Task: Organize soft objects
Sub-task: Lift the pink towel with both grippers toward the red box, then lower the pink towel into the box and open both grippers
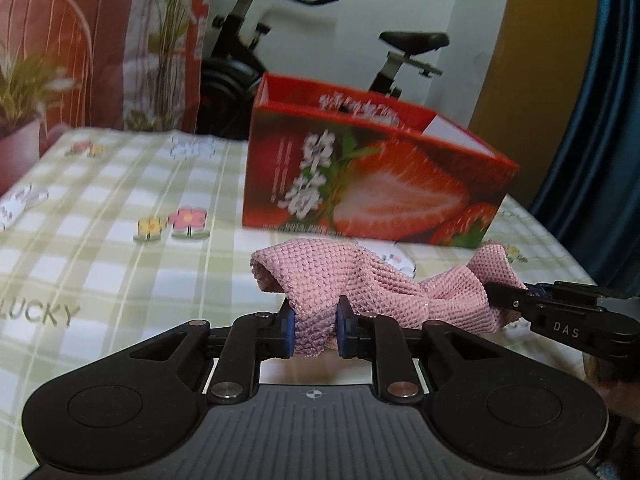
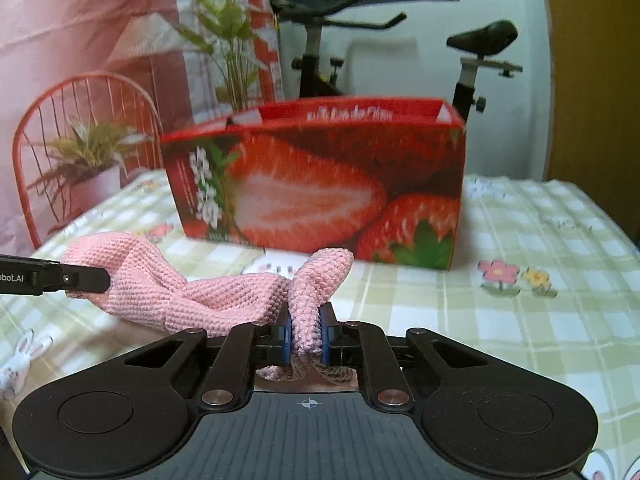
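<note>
- left wrist view: left gripper [image 1: 316,334], black with blue pads, jaws pinched together on one end of a pink knitted cloth [image 1: 360,284]; the fabric bunches between the pads.
- same view: right gripper [image 1: 506,300] enters from the right edge, its tip clamped on the far end of the cloth.
- right wrist view: right gripper [image 2: 306,338], jaws pressed together on a folded end of the pink knitted cloth [image 2: 200,300]; a scrap hangs below the pads.
- same view: left gripper [image 2: 90,280] enters from the left edge, its tip gripping the other end of the cloth.
- cloth: stretched loosely between the two grippers, twisted and sagging at mid-span, over the tablecloth and in front of the box; whether the sag touches the surface, cannot tell.
- strawberry-print box [image 2: 320,184]: red, open-topped, upright on the table behind the cloth.
- checked tablecloth [image 2: 540,320]: green and white squares, small flower and rabbit motifs.
- background: exercise bike [image 2: 472,68], red wire chair [image 2: 86,120], potted plant [image 2: 90,160], all blurred.
</note>
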Tool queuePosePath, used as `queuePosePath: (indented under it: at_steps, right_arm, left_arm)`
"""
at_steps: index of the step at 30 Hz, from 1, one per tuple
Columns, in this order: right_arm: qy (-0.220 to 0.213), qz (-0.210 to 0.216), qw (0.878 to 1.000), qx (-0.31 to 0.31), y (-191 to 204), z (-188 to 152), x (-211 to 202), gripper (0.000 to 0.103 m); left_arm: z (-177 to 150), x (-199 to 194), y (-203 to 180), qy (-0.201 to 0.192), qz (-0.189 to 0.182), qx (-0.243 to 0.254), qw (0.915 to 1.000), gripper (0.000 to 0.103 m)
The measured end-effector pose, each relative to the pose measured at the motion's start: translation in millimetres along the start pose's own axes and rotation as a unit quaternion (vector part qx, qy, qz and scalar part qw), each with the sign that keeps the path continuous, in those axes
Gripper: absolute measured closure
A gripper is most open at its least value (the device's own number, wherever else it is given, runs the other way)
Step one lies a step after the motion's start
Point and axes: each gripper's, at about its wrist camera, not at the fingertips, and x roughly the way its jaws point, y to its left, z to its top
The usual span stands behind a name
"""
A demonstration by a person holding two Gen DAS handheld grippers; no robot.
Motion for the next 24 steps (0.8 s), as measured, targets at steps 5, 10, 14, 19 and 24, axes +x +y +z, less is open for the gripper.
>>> queuePosePath:
  at_steps: [5,10,14,19,24]
  right_arm:
    - [-0.036,-0.001,0.999,0.006,-7,19,-15,0.091]
    - [-0.068,-0.005,0.998,0.013,-18,46,-21,0.091]
    - [-0.086,-0.014,0.996,0.005,-26,70,-21,0.091]
    - [-0.104,-0.028,0.994,0.011,-42,106,-13,0.091]
    - [-0.103,-0.046,0.994,0.001,-51,140,15,0.091]
  left_arm:
    - [20,-9,-7,-0.032,-0.011,0.014,0.9993,0.083]
    - [47,-12,-14,-0.059,-0.026,0.023,0.9977,0.083]
    - [73,-5,-18,-0.066,-0.041,0.016,0.9969,0.083]
    - [108,17,-20,-0.07,-0.052,0.014,0.9961,0.083]
    - [143,44,-18,-0.065,-0.048,-0.004,0.9967,0.083]
